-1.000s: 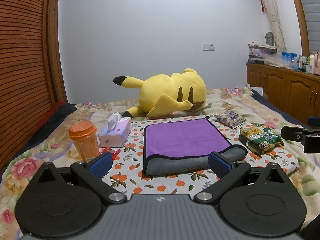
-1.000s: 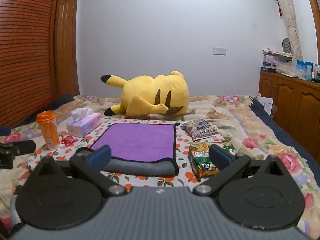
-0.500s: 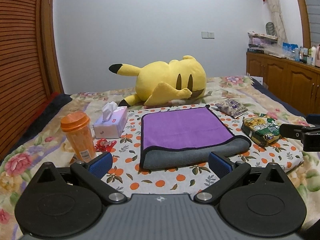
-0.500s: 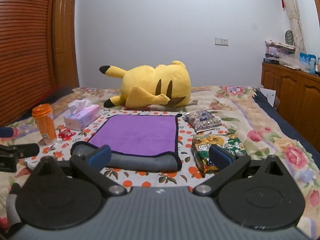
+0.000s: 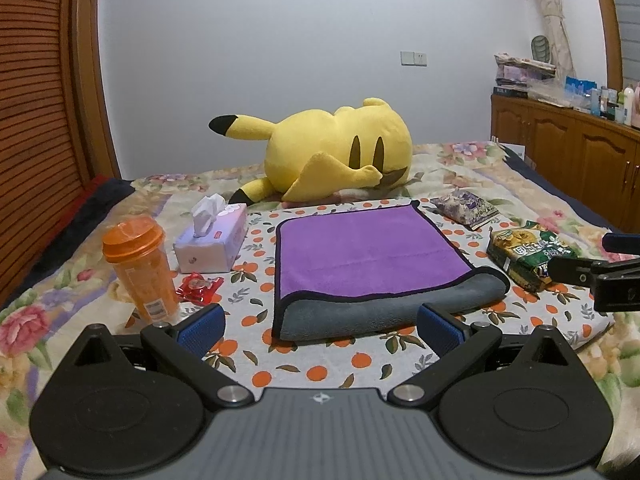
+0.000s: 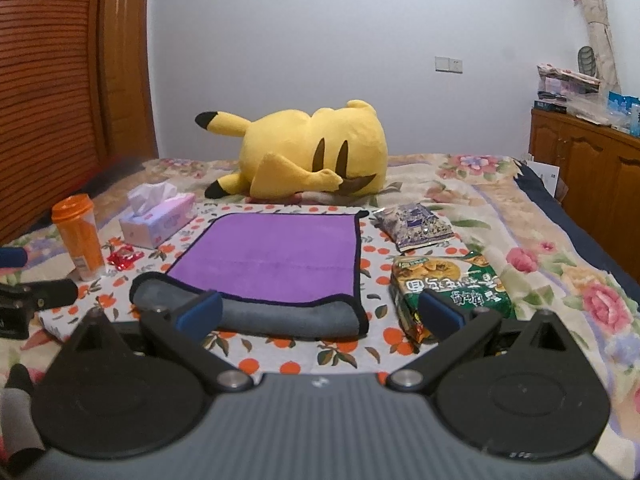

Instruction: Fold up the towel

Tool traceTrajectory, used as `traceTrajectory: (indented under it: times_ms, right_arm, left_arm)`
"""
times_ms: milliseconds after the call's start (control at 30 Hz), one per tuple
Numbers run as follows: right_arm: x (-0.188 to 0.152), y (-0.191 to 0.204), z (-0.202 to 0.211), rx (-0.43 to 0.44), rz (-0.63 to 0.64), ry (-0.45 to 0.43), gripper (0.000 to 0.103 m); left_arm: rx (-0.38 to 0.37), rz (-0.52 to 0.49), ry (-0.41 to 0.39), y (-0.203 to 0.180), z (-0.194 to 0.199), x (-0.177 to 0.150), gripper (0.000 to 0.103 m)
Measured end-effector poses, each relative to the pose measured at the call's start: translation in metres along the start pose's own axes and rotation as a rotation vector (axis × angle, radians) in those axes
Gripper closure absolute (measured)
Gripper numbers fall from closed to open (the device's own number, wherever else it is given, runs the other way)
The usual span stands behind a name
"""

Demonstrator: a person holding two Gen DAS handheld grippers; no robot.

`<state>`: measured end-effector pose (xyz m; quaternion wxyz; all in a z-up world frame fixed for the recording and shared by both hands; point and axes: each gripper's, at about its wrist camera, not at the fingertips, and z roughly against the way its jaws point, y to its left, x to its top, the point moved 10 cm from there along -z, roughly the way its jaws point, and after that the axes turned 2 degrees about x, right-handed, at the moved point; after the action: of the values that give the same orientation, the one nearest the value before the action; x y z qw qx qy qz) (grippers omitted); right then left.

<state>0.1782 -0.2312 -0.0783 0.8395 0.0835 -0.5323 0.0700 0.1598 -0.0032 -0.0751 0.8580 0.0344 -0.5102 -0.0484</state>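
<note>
A towel (image 5: 368, 256), purple on top and grey underneath with a dark hem, lies folded on the orange-print cloth (image 5: 320, 368) on the bed; its grey fold faces me. It also shows in the right wrist view (image 6: 276, 256). My left gripper (image 5: 320, 328) is open and empty, just short of the towel's near fold. My right gripper (image 6: 320, 314) is open and empty, its left finger in front of the fold's near left end. Each gripper shows at the edge of the other's view.
An orange bottle (image 5: 140, 264), a tissue box (image 5: 212, 240) and a red wrapper (image 5: 198, 288) lie left of the towel. A green snack bag (image 6: 448, 288) and a purple packet (image 6: 414, 226) lie right of it. A yellow plush (image 5: 332, 156) lies behind. Wooden cabinets (image 5: 568, 160) stand at right.
Both grippers have drawn back and a little lower from the towel, staying open. The towel has not moved.
</note>
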Motion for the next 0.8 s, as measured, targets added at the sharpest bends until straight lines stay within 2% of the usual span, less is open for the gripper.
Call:
traceTrajectory:
  times_ms: [800]
  right_arm:
    - [0.003,0.005,-0.054,0.026,0.059,0.073,0.000]
  left_arm:
    - [-0.021,-0.005,0.072,0.006,-0.055,0.004,0.000]
